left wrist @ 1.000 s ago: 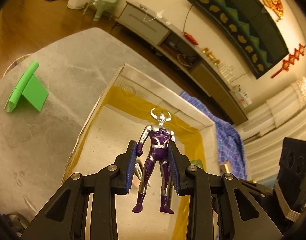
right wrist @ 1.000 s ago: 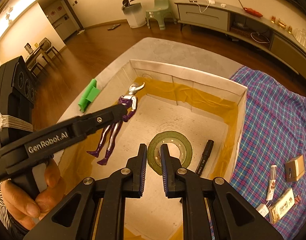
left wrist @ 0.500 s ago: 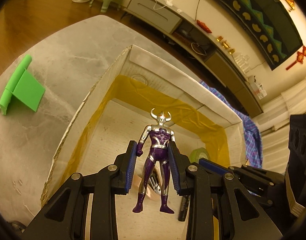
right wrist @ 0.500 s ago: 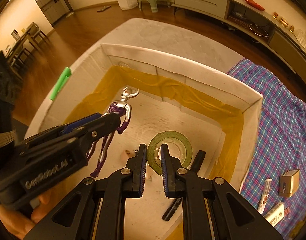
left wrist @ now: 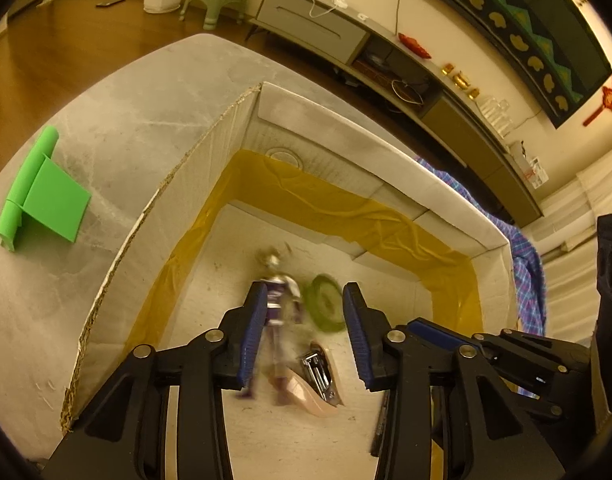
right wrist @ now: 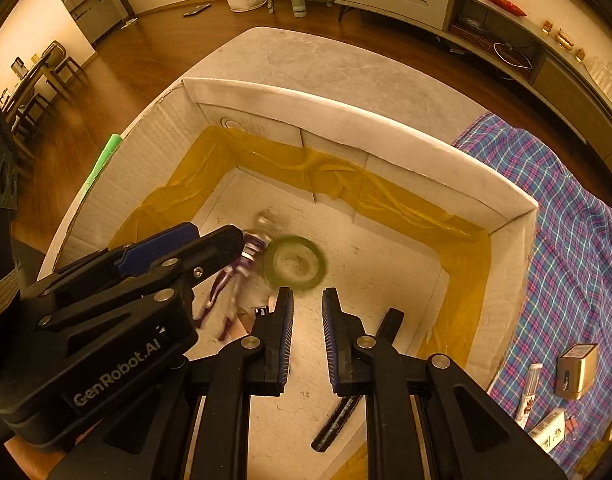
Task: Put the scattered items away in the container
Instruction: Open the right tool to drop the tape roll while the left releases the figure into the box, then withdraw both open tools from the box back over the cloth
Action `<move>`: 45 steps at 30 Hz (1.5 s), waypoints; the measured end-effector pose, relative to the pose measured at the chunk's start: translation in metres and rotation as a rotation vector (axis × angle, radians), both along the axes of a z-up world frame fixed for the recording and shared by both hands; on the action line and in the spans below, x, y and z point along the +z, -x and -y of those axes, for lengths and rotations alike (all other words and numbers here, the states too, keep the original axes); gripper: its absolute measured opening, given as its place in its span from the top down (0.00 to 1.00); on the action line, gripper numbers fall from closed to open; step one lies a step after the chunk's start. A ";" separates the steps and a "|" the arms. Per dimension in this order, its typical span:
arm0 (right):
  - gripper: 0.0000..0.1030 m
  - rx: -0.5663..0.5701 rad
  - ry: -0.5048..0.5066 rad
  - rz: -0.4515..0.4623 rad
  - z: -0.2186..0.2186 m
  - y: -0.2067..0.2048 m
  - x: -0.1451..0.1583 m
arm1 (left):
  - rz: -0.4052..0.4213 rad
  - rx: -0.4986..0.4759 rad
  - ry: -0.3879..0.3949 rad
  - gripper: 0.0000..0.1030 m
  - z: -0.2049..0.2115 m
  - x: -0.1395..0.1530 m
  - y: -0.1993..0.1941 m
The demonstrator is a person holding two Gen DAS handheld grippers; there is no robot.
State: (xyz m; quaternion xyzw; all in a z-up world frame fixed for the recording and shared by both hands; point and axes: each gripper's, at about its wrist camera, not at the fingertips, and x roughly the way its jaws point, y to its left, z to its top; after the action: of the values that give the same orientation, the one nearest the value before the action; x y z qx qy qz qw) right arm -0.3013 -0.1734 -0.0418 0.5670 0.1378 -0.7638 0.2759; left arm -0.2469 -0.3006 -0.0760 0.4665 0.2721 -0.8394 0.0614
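The white cardboard box [left wrist: 338, 140] with yellow tape lining stands on the grey table; it also shows in the right wrist view [right wrist: 346, 120]. My left gripper [left wrist: 304, 332] is open above the box. The purple and silver figure [left wrist: 274, 304] is blurred below it, free of the pads, next to the green tape roll [left wrist: 326, 304]. In the right wrist view the figure [right wrist: 234, 276] lies beside the tape roll [right wrist: 294, 264]. My right gripper [right wrist: 308, 340] hangs over the box, slightly open and empty.
A stapler [left wrist: 320, 368] and a black marker [right wrist: 358, 376] lie in the box. A green stand [left wrist: 38, 196] sits on the table to the left. On the plaid cloth [right wrist: 566, 240] at the right lie a gold box [right wrist: 578, 372], a tube [right wrist: 528, 392] and a small carton [right wrist: 552, 434].
My left gripper has opened and let go of the figure, which has dropped into the box beside the tape roll. Both grippers moved further over the box; the right jaws parted a little.
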 end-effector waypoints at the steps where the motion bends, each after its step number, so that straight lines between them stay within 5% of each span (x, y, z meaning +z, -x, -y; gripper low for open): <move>1: 0.83 -0.002 0.005 0.001 -0.002 -0.001 0.001 | -0.001 -0.004 -0.006 0.58 0.000 0.000 -0.001; 12: 0.78 0.005 0.114 0.002 -0.023 -0.031 0.019 | -0.054 -0.008 -0.050 0.57 0.007 0.026 -0.021; 24: 0.76 0.137 0.243 -0.174 -0.059 -0.105 0.061 | -0.195 -0.031 0.051 0.57 0.001 0.084 -0.059; 39: 0.76 0.173 0.441 -0.413 -0.154 -0.191 0.097 | -0.463 -0.237 0.330 0.57 -0.107 0.148 -0.137; 45: 0.76 0.102 0.473 -0.428 -0.205 -0.205 0.092 | -0.508 -0.365 0.336 0.57 -0.157 0.146 -0.145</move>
State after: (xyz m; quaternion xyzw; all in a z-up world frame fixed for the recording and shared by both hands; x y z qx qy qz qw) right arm -0.0962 0.0311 0.0503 0.3061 0.0398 -0.8617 0.4027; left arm -0.1019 -0.1434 0.0703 0.2671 0.0489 -0.9588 -0.0834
